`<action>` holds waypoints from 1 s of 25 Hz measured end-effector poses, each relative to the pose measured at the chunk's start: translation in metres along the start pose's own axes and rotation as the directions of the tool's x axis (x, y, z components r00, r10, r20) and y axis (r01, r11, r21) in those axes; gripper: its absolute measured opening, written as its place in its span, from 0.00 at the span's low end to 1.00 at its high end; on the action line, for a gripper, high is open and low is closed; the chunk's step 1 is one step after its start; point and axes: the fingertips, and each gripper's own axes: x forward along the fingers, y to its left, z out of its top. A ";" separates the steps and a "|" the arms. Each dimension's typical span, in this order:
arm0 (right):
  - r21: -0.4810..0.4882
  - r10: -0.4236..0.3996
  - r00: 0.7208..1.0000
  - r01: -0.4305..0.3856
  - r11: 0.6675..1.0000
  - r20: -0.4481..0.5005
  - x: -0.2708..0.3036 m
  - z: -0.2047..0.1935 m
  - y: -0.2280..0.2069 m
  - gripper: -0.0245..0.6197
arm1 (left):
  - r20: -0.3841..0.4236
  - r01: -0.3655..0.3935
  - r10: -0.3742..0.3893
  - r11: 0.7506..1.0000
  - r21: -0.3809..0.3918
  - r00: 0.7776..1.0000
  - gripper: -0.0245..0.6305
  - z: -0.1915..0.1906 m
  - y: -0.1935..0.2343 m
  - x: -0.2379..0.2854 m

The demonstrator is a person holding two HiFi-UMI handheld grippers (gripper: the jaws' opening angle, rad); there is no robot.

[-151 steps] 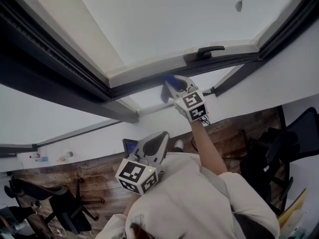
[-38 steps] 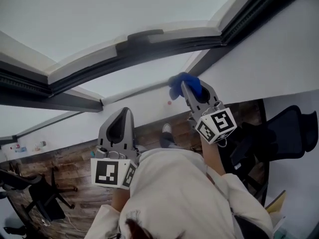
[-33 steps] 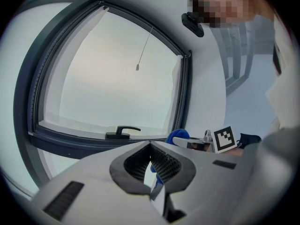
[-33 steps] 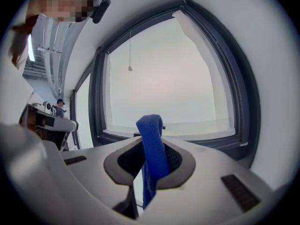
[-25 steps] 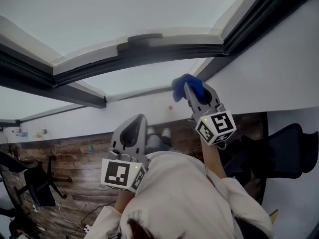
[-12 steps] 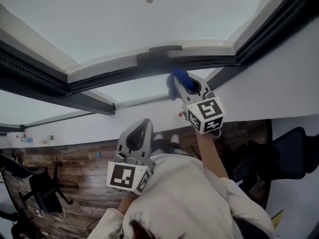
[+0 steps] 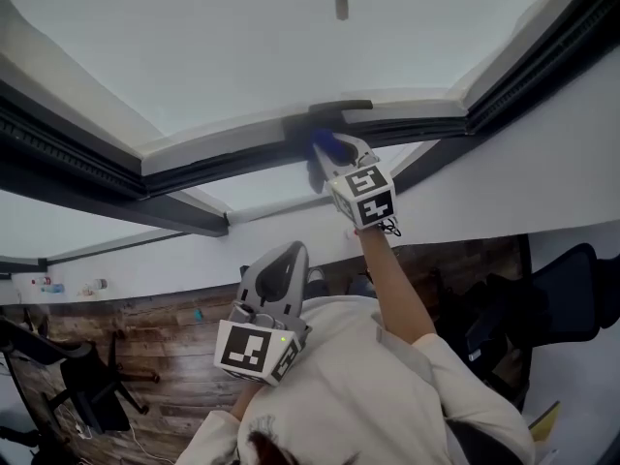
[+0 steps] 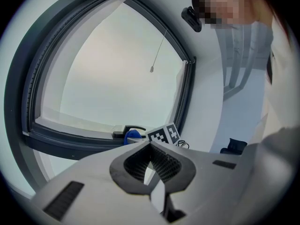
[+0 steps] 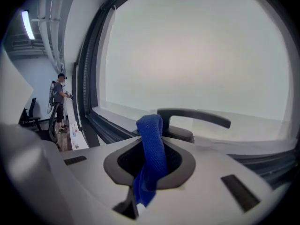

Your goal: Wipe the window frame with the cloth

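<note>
The right gripper is clamping its jaws tight on the blue cloth and holding it up at the dark window frame, just beside the window handle on the far side. The left gripper is hanging low and near, by the person's chest, its jaws closed together on nothing.
</note>
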 end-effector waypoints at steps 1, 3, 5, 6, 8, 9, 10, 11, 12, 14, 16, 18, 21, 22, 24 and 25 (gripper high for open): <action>-0.014 -0.008 1.000 0.008 1.000 -0.014 0.005 -0.003 -0.001 0.12 | 0.008 -0.004 0.004 1.000 -0.001 1.000 0.04 0.003 0.004 0.000; -0.029 -0.017 1.000 0.017 0.999 -0.015 0.009 -0.006 -0.002 0.12 | 0.020 0.000 0.000 1.000 -0.005 1.000 0.04 0.006 0.007 0.001; -0.037 -0.013 1.000 0.013 0.999 -0.003 0.009 -0.006 -0.002 0.12 | 0.016 0.019 -0.019 1.000 -0.006 1.000 0.04 0.003 0.005 0.006; -0.041 -0.014 1.000 0.014 0.999 0.001 0.008 -0.007 -0.003 0.12 | 0.007 0.033 -0.033 0.999 -0.006 0.999 0.04 0.000 0.003 0.009; -0.036 -0.031 1.000 0.031 0.999 0.001 0.006 -0.009 -0.007 0.12 | -0.017 0.067 -0.067 0.998 -0.012 0.998 0.05 -0.007 -0.004 0.015; -0.027 -0.044 0.999 0.044 0.999 0.000 0.004 -0.010 -0.011 0.12 | -0.028 0.084 -0.084 0.996 -0.017 0.996 0.04 -0.010 -0.008 0.018; -0.020 -0.058 0.998 0.058 0.998 -0.002 0.002 -0.012 -0.015 0.12 | -0.039 0.098 -0.099 0.995 -0.021 0.994 0.04 -0.013 -0.011 0.019; -0.016 -0.069 0.998 0.069 0.998 -0.003 -0.001 -0.013 -0.019 0.12 | -0.048 0.109 -0.110 0.994 -0.023 0.993 0.04 -0.015 -0.014 0.021; -0.014 -0.076 0.997 0.076 0.997 -0.003 -0.002 -0.014 -0.023 0.12 | -0.054 0.118 -0.119 0.993 -0.023 0.991 0.04 -0.015 -0.017 0.022; -0.013 -0.081 0.997 0.081 0.997 0.000 -0.004 -0.016 -0.027 0.12 | -0.058 0.127 -0.128 0.992 -0.018 0.990 0.04 -0.015 -0.019 0.025; -0.018 -0.082 0.997 0.082 0.996 0.005 -0.005 -0.017 -0.027 0.12 | -0.058 0.130 -0.130 0.991 -0.013 0.990 0.04 -0.015 -0.020 0.027; -0.024 -0.081 0.997 0.081 0.996 0.005 -0.005 -0.018 -0.027 0.12 | -0.061 0.133 -0.133 0.991 -0.009 0.989 0.04 -0.015 -0.021 0.027; -0.032 -0.079 0.997 0.079 0.996 0.005 -0.006 -0.018 -0.028 0.12 | -0.069 0.121 -0.121 0.993 -0.014 0.990 0.04 -0.016 -0.020 0.026; -0.034 -0.082 0.997 0.082 0.996 0.008 -0.006 -0.018 -0.029 0.12 | -0.068 0.112 -0.112 0.994 -0.016 0.991 0.04 -0.016 -0.017 0.026; -0.034 -0.089 0.996 0.089 0.995 0.015 -0.007 -0.019 -0.033 0.12 | -0.066 0.096 -0.097 0.995 -0.019 0.993 0.04 -0.015 -0.014 0.025; -0.033 -0.090 0.996 0.091 0.995 0.020 -0.008 -0.019 -0.034 0.12 | -0.066 0.094 -0.095 0.995 -0.018 0.993 0.04 -0.015 -0.013 0.025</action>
